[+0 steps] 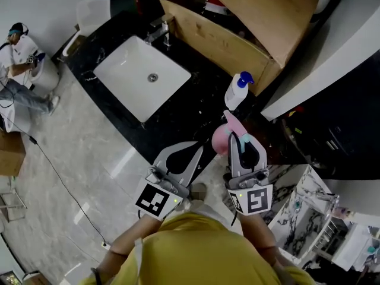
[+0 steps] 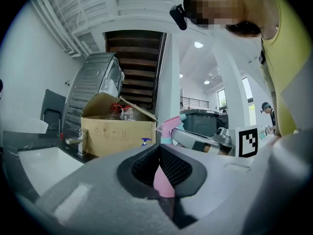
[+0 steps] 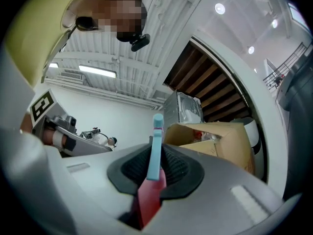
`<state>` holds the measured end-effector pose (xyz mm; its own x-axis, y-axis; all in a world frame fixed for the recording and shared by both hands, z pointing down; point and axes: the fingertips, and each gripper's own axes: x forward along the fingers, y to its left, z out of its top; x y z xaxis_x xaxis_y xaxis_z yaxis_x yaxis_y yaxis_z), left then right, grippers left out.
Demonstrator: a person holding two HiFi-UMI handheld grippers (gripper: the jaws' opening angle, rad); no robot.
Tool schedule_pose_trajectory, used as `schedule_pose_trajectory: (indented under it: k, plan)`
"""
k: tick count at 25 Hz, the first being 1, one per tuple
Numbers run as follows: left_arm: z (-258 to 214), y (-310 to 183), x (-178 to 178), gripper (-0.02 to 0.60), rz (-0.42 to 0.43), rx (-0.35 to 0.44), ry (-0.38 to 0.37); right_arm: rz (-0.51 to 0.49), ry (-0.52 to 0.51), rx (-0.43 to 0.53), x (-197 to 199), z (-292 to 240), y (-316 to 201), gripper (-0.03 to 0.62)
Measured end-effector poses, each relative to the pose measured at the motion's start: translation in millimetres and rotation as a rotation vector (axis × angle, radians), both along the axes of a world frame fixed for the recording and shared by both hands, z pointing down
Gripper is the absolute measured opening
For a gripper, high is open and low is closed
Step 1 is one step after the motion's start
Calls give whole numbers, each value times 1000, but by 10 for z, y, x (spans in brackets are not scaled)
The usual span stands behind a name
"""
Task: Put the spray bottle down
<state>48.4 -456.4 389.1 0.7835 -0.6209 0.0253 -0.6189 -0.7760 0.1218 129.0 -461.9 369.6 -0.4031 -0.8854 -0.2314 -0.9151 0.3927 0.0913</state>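
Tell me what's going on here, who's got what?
A person holds a pink spray bottle with both handheld grippers. The right gripper is clamped on the bottle's head, with the teal trigger standing up between its jaws. The left gripper appears closed on the pink body. The bottle is near the front edge of the black counter, close to a white pump bottle, and looks not yet set down. A white sink and a cardboard box lie beyond.

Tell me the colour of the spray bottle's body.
Pink; the spray bottle shows best in the head view.
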Motion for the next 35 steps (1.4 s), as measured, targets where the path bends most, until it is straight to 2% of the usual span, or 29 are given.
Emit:
schedule_pose_trajectory:
  k: [10, 15, 19, 28, 35]
  plan:
    - [291, -365, 32, 3, -11, -38, -42, -7, -27, 4, 27, 398, -631, 46]
    - [407, -490, 8, 3, -27, -61, -27, -23, 2, -6, -32, 657, -903, 46]
    - [509, -564, -36, 3, -41, -77, -55, -32, 12, 0, -78, 756, -1032, 47]
    - [660, -567, -53, 3, -33, -117, -77, -32, 1, 8, -129, 891, -1150, 48]
    - [681, -465, -26, 3, -23, -133, -72, -13, 10, -25, -42, 986, -994, 48]
